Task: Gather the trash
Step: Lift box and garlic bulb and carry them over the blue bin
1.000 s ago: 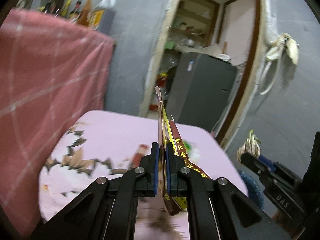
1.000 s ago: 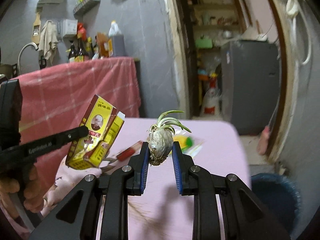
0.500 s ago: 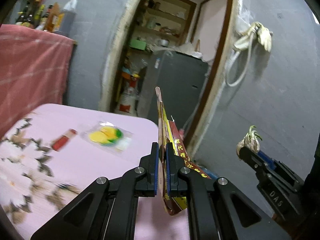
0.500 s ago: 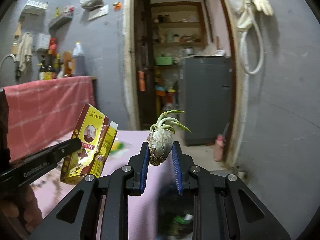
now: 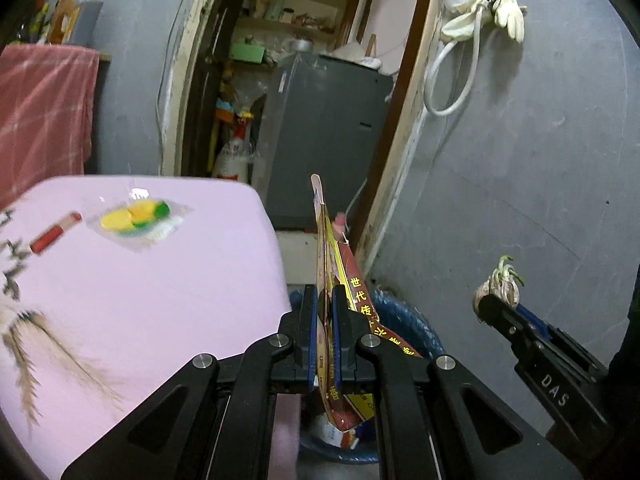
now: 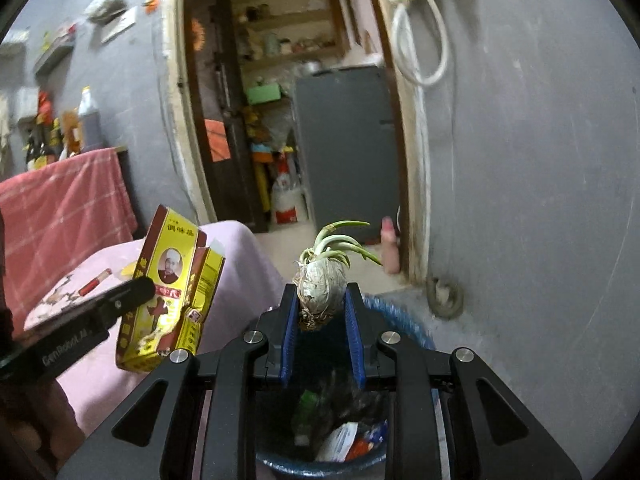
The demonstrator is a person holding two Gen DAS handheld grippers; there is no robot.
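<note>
My left gripper [image 5: 325, 300] is shut on a flattened red and yellow carton [image 5: 348, 300], seen edge-on; the right wrist view shows that carton [image 6: 168, 292] face-on beside the left gripper [image 6: 136, 292]. My right gripper [image 6: 321, 300] is shut on a sprouted garlic bulb [image 6: 322, 284] with green shoots, and the garlic bulb [image 5: 498, 286] shows at the right in the left wrist view too. A blue trash bin [image 6: 404, 324] with wrappers inside sits on the floor right under the right gripper. The bin's rim [image 5: 412, 320] lies just behind the carton.
A pink-covered table [image 5: 140, 300] is at the left, with a red tube [image 5: 54, 232] and a clear packet of yellow and green pieces [image 5: 136, 218] on it. A grey wall [image 5: 520, 160] stands close on the right. A doorway with a grey cabinet [image 5: 320, 136] is ahead.
Both grippers have swung right, away from over the table, and lower. The bin has come into view below them. The carton and the garlic stay gripped.
</note>
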